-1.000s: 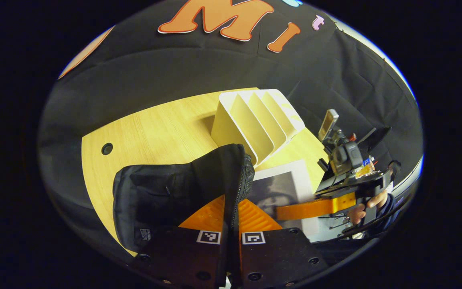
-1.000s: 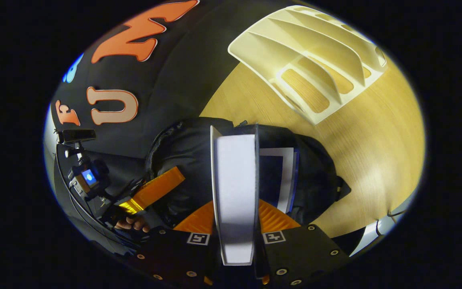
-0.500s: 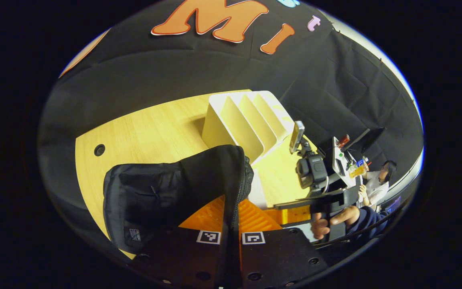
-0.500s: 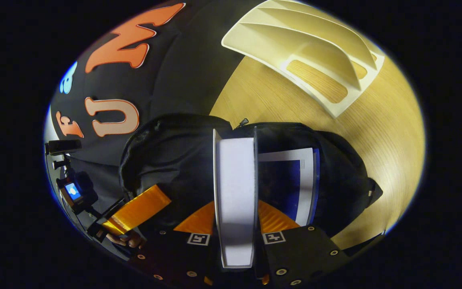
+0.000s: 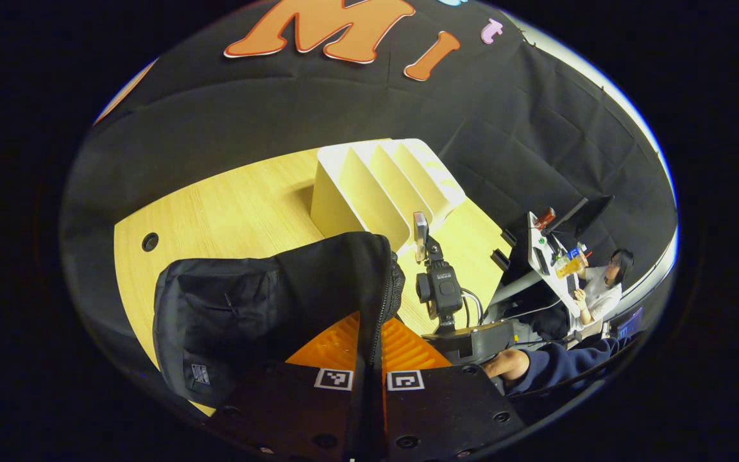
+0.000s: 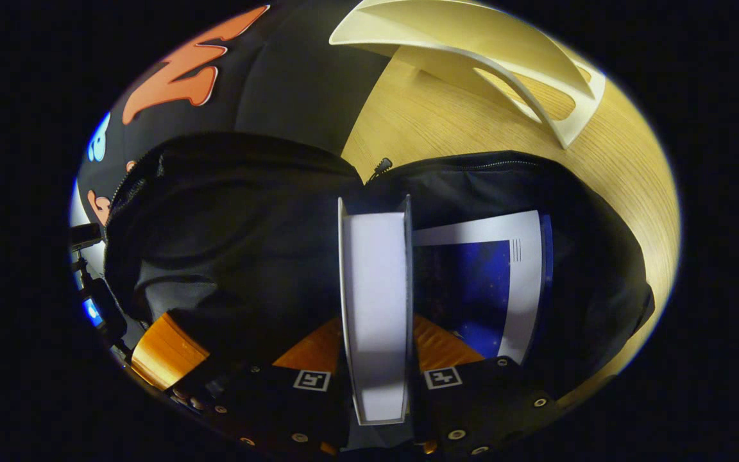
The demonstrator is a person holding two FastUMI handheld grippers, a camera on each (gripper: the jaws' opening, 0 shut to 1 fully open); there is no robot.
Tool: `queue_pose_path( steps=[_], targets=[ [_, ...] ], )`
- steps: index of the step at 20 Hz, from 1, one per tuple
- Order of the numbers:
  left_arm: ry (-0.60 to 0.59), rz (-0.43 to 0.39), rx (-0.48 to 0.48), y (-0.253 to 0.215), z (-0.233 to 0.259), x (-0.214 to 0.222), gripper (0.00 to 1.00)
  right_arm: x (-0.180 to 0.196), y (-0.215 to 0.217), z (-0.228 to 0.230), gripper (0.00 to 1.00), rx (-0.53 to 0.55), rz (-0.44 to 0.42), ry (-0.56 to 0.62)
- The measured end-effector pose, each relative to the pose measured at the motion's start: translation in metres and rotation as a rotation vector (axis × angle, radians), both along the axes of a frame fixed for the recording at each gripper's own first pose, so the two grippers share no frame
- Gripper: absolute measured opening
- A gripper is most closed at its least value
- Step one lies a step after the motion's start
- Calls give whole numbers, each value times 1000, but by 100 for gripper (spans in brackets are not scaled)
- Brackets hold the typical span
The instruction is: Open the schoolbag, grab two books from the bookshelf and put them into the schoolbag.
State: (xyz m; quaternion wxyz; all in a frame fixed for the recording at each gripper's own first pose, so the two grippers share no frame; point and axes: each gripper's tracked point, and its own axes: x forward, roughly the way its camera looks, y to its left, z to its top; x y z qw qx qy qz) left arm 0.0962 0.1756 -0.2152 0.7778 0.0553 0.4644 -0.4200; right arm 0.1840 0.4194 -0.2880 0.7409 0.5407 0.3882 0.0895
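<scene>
Gripping a book (image 6: 374,308), the right gripper (image 6: 374,333) enters the schoolbag (image 6: 228,212); left gripper (image 5: 369,333) pinches its zipper edge (image 5: 379,308).

In the left gripper view, the black fabric schoolbag (image 5: 267,308) stands on the light wooden table (image 5: 228,212) at lower centre of the frame, with the cream slotted plastic bookshelf (image 5: 382,186) behind it toward upper centre and the other gripper's camera mount (image 5: 440,289) just right of the bag. In the right gripper view, the white-paged book (image 6: 376,308) sits upright at centre inside the bag's open mouth, a blue-covered book (image 6: 498,282) lies in the bag just right of it, and the bookshelf (image 6: 472,51) lies on the table (image 6: 408,122) at the top of the frame.
</scene>
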Motion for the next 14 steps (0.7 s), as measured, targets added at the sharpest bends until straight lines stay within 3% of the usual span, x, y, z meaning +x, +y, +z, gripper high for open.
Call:
queue_pose_path(
  steps=[1,2,4,6,10,14],
  targets=[
    [-4,16,14,2,-3,2,5,-2,-9,-8,35,-77,9,17],
    [-10,36,25,4,-6,2,5,-5,-22,-16,56,-161,24,40],
    [-23,67,51,4,-14,1,5,-14,-45,-33,65,-321,74,44],
    [-39,98,83,1,-22,-3,5,-20,-57,-41,74,-393,132,33],
    [-54,201,129,-5,-33,-8,7,-35,-93,-35,79,-442,140,26],
    [-63,250,164,-19,-40,-16,12,-43,-140,-23,81,-509,112,-22]
  ],
)
